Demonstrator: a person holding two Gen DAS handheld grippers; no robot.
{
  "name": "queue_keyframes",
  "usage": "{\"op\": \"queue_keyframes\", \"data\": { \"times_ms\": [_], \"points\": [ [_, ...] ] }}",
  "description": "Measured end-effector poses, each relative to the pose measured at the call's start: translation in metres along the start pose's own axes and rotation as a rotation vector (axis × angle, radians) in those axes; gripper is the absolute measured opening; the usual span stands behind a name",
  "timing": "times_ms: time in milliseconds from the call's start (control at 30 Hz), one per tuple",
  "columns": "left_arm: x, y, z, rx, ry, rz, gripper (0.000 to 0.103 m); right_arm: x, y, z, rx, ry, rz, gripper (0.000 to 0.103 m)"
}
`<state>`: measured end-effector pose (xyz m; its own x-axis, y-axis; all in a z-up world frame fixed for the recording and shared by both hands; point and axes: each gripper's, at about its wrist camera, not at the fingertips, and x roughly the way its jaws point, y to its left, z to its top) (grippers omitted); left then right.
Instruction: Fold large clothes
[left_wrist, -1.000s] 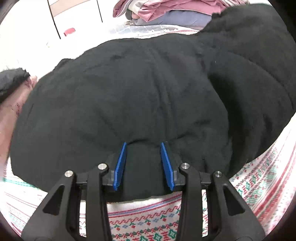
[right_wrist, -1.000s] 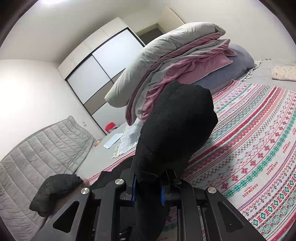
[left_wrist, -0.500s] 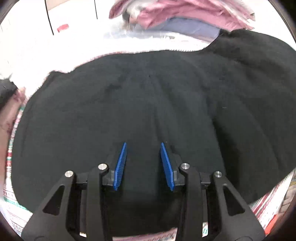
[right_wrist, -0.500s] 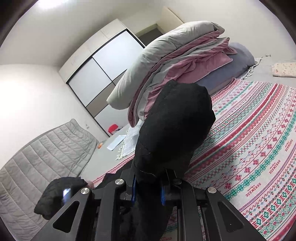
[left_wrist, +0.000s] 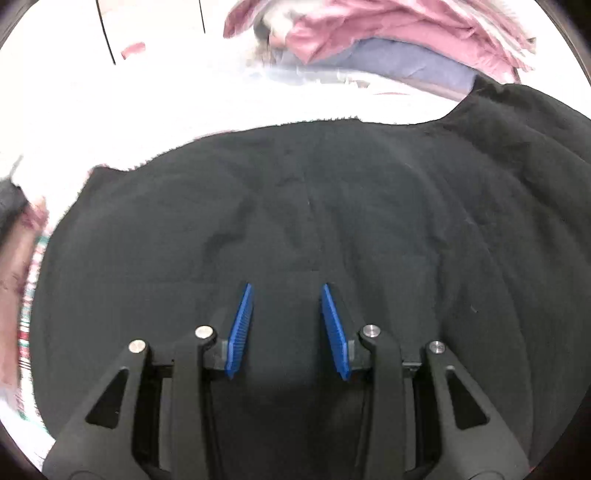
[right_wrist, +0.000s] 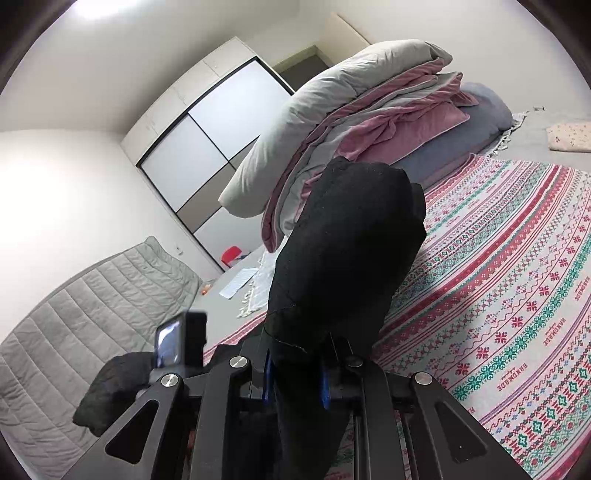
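While you've got that big black fleece garment spread over the bed's patterned knit blanket, no finished fold shows yet. Your right tongs are clamped on a bunched part of it, lifted above the bed. Your left tongs sit apart over the cloth, gripping nothing. I'd guess you're early: most folds left.

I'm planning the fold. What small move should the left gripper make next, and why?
Probably close the left gripper on the black garment: its blue fingers stand apart with cloth between them, while the right gripper already pinches a raised part.
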<state>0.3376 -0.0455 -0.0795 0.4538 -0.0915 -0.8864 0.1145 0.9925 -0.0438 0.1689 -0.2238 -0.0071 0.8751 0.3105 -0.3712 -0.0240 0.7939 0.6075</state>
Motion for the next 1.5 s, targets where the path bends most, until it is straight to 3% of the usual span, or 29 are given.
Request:
{"op": "queue_keyframes", "data": {
  "times_ms": [67, 200, 400, 467, 533, 600, 667, 733, 867, 1033, 1367, 1500],
  "points": [
    [0.024, -0.002, -0.004, 0.004, 0.049, 0.018, 0.041, 0.000, 0.001, 0.000, -0.003, 0.001, 0.000, 0.018],
    [0.022, -0.007, -0.014, -0.005, 0.016, 0.042, 0.042, 0.001, 0.003, -0.001, -0.007, 0.004, 0.002, 0.018],
    [0.013, 0.002, 0.005, -0.071, -0.023, 0.052, 0.042, 0.000, 0.006, -0.001, -0.017, 0.003, 0.009, 0.018],
    [0.031, -0.001, 0.006, -0.074, 0.020, 0.062, 0.042, 0.000, 0.005, -0.001, -0.018, 0.003, 0.010, 0.018],
    [0.037, -0.006, 0.008, -0.049, 0.007, 0.086, 0.042, 0.000, 0.005, -0.001, -0.018, 0.001, 0.011, 0.018],
    [0.033, -0.005, 0.010, -0.042, 0.010, 0.063, 0.042, 0.000, 0.004, 0.000, -0.017, 0.002, 0.011, 0.018],
    [0.016, 0.011, 0.003, -0.103, 0.033, -0.034, 0.042, 0.000, 0.001, 0.001, -0.009, 0.001, 0.007, 0.018],
    [-0.010, 0.029, -0.015, -0.143, 0.003, -0.086, 0.042, 0.000, -0.003, 0.003, 0.004, 0.000, 0.003, 0.018],
    [-0.073, 0.076, -0.074, -0.191, -0.072, -0.078, 0.042, 0.000, -0.006, 0.005, 0.033, -0.005, -0.003, 0.018],
    [-0.124, 0.158, -0.146, -0.420, -0.147, -0.114, 0.043, 0.001, 0.001, 0.000, -0.003, -0.011, -0.028, 0.018],
    [-0.087, 0.226, -0.176, -0.557, -0.123, -0.119, 0.043, 0.004, -0.014, -0.006, -0.004, -0.015, -0.117, 0.018],
    [-0.097, 0.254, -0.183, -0.639, -0.139, -0.150, 0.043, 0.008, -0.016, -0.003, -0.037, -0.004, -0.168, 0.018]
  ]
}}
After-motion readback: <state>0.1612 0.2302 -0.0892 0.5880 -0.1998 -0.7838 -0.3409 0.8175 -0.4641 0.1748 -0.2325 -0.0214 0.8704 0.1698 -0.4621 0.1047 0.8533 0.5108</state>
